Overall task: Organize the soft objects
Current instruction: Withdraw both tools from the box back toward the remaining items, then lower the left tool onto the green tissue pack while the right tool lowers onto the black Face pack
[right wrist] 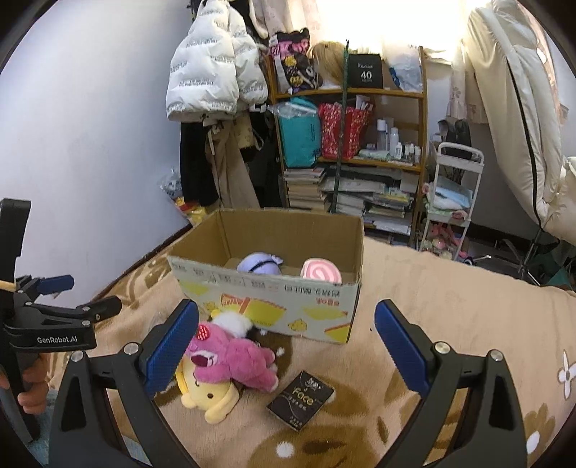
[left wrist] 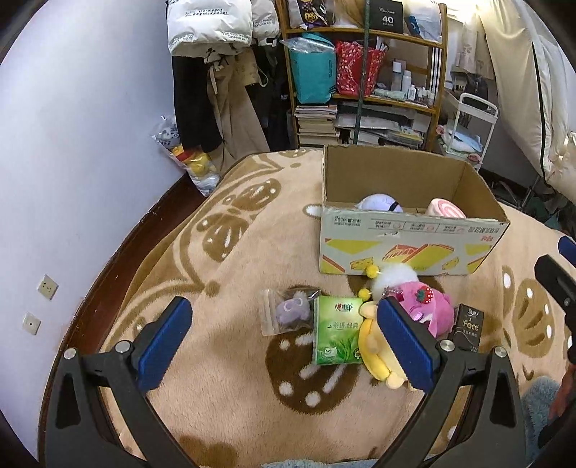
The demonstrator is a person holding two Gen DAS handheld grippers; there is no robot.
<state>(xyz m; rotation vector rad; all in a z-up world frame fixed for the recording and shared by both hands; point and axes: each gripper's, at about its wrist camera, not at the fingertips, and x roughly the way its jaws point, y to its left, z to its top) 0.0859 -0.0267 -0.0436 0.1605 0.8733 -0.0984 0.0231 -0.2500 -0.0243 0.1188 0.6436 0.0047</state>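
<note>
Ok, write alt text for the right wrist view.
Open tongs hover over a patterned blanket above a pink plush bear, a yellow plush and a black tissue pack. Behind them, a cardboard box holds two plush toys.

- Bright daylight pours in from the window [right wrist: 374, 21] behind the shelf, blown out to pure white in the right wrist view.
- That glare washes over the shelf top [right wrist: 345, 91] and the hanging white bedding [right wrist: 518, 108].
- Blanket [left wrist: 230, 360] evenly lit, with only soft, faint shadows under the plush toys [right wrist: 230, 360].
- Heavy fisheye bending: the wall [left wrist: 72, 144] curves and the corners go black.
- Centre sharp; gripper arms at the bottom edge look slightly soft.
</note>
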